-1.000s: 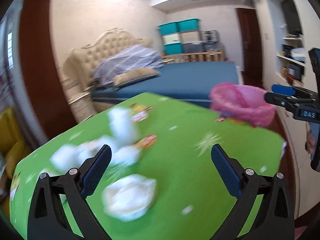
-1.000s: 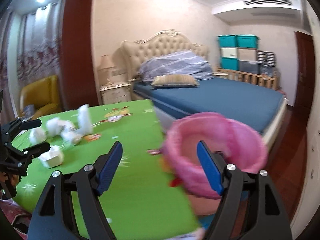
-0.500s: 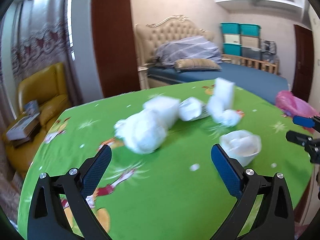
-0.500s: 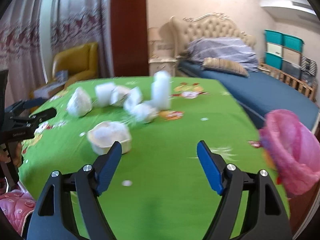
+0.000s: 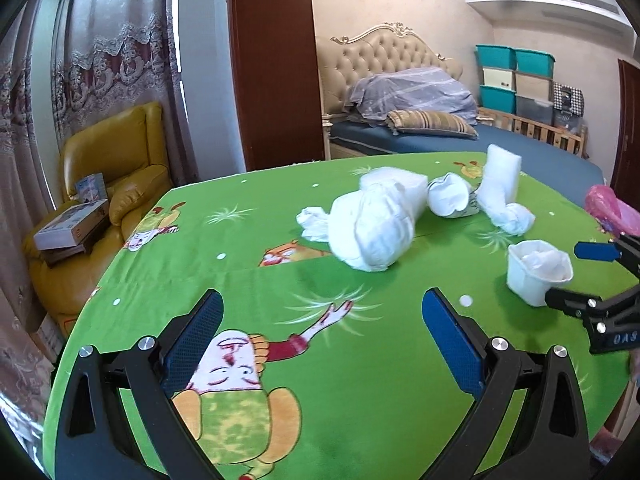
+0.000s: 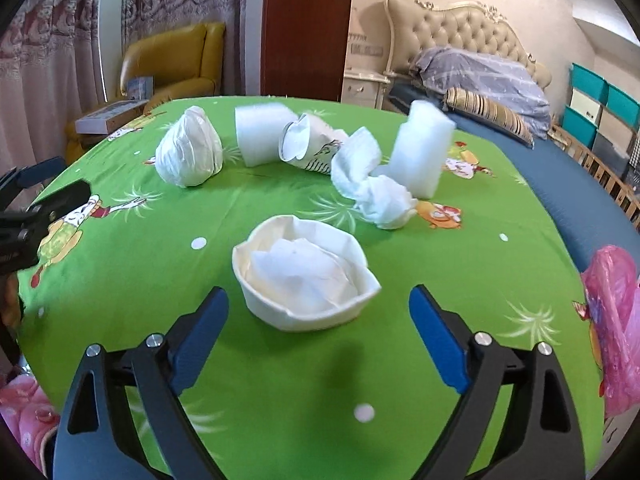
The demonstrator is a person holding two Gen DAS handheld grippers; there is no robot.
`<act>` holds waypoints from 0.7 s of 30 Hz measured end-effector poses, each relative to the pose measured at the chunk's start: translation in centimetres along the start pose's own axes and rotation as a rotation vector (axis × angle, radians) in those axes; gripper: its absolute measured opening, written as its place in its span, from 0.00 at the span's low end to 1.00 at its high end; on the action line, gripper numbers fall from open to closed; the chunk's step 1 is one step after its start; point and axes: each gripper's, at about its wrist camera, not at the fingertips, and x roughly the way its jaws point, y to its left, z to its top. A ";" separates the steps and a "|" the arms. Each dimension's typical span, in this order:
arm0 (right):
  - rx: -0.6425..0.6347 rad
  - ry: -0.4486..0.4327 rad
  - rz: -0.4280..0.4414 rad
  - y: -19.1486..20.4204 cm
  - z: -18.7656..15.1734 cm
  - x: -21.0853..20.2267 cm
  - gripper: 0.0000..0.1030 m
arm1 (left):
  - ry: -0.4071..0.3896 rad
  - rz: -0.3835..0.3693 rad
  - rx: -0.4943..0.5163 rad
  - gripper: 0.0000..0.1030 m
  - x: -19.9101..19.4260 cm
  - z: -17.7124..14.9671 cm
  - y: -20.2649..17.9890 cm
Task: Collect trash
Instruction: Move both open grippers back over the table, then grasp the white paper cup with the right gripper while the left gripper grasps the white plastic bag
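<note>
I hold my right hand-held gripper [image 6: 318, 316] low over the green desk [image 6: 460, 280]. Its jaws are opening, and between them there is only cloth. The crushed paper bowl [image 6: 306, 278] stands just beyond the fingertips, near the desk's near edge. Its mouth points up, and its long axis runs left to right. White tissue fills it.

My left hand-held gripper [image 5: 322, 332] is released too, with wide jaws and nothing between them. It is over the near left part of the desk, well apart from the trash.

Farther away, the other pieces lie in a loose row. At the left is a white wrapped bundle [image 6: 189, 153] with its pointed end up. Beside it lies a foam block [image 6: 262, 133], then a tipped paper cup [image 6: 308, 148] with its mouth facing left. A crumpled tissue [image 6: 386, 200] lies nearer to me. Just behind it a tall foam block [image 6: 424, 152] stands almost upright, long axis vertical. The pink trash bag [image 6: 616, 320] hangs at the desk's right edge.
</note>
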 end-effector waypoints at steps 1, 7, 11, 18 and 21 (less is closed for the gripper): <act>0.010 0.013 0.008 0.1 0.4 0.4 0.86 | 0.004 0.000 -0.004 0.92 0.1 0.0 0.1; 0.000 0.064 -0.015 0.9 1.7 2.3 0.86 | 0.011 -0.008 -0.015 0.92 0.0 -0.2 0.9; -0.008 0.079 -0.032 1.3 1.1 3.0 0.86 | 0.018 -0.021 -0.011 0.92 0.2 -0.1 1.1; -0.035 0.017 -0.054 1.6 0.8 2.2 0.69 | 0.062 -0.041 -0.018 0.92 1.4 0.6 0.8; -0.011 -0.021 -0.053 1.1 0.8 1.5 0.66 | 0.088 -0.062 -0.041 0.92 2.2 1.0 0.6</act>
